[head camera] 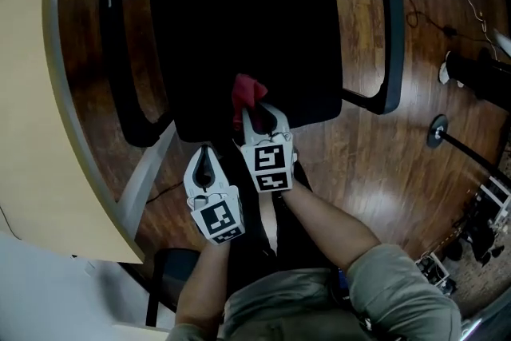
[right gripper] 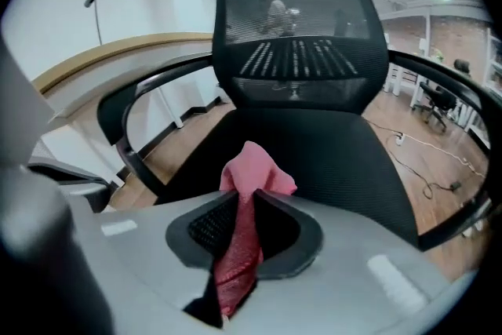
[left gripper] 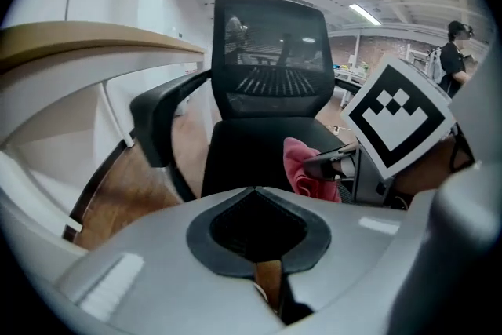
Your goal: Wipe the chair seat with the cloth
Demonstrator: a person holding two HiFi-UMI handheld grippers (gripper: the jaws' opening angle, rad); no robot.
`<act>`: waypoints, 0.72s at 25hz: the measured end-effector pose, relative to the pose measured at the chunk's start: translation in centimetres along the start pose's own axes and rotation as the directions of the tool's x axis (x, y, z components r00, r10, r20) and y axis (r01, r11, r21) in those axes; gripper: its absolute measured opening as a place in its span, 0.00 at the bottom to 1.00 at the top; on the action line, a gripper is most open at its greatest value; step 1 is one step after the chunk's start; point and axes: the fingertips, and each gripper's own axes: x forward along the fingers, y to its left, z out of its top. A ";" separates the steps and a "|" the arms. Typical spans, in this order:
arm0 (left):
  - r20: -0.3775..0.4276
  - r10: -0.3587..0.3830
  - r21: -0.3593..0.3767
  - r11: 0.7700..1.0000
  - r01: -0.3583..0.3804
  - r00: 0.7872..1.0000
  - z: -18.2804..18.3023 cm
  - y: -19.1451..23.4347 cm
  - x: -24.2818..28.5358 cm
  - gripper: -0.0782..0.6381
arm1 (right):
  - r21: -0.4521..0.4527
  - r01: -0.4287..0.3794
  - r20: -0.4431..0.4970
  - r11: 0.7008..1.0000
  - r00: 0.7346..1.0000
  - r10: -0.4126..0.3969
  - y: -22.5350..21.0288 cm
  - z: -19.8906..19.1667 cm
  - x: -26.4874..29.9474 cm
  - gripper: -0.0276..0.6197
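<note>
Cloth (right gripper: 252, 172) clamped in right gripper (head camera: 261, 112), pink tuft poking ahead of the tips, tail lost in the dark jaw throat. Chair seat (head camera: 239, 28) directly ahead; contact unclear, surface too dark. Left gripper (head camera: 206, 149) just alongside, clenched, empty.

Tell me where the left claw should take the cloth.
Probably the bunched free end of the cloth, which sticks out beyond the right claw pinching its lower part. Bring the left claw, now shut, in from the left over the seat.
</note>
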 end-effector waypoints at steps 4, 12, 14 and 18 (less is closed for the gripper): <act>-0.012 0.048 -0.037 0.998 -0.049 0.999 -1.5 4.9 -1.7 0.12 | -0.082 -0.120 -0.019 0.989 0.993 0.119 8.0 -0.4 1.2 0.13; -0.018 0.057 -0.079 0.995 -0.058 0.998 -4.4 9.1 -2.7 0.12 | -0.178 -0.237 -0.085 0.955 0.971 0.225 15.9 -2.7 2.9 0.13; -0.020 0.060 -0.081 0.995 -0.061 0.998 -4.7 9.7 -2.7 0.12 | -0.187 -0.253 -0.105 0.949 0.966 0.237 16.8 -3.6 3.2 0.13; -0.024 0.061 -0.083 0.995 -0.062 0.998 -5.3 10.1 -2.4 0.12 | -0.225 -0.275 -0.158 0.935 0.957 0.243 17.4 -6.2 4.0 0.13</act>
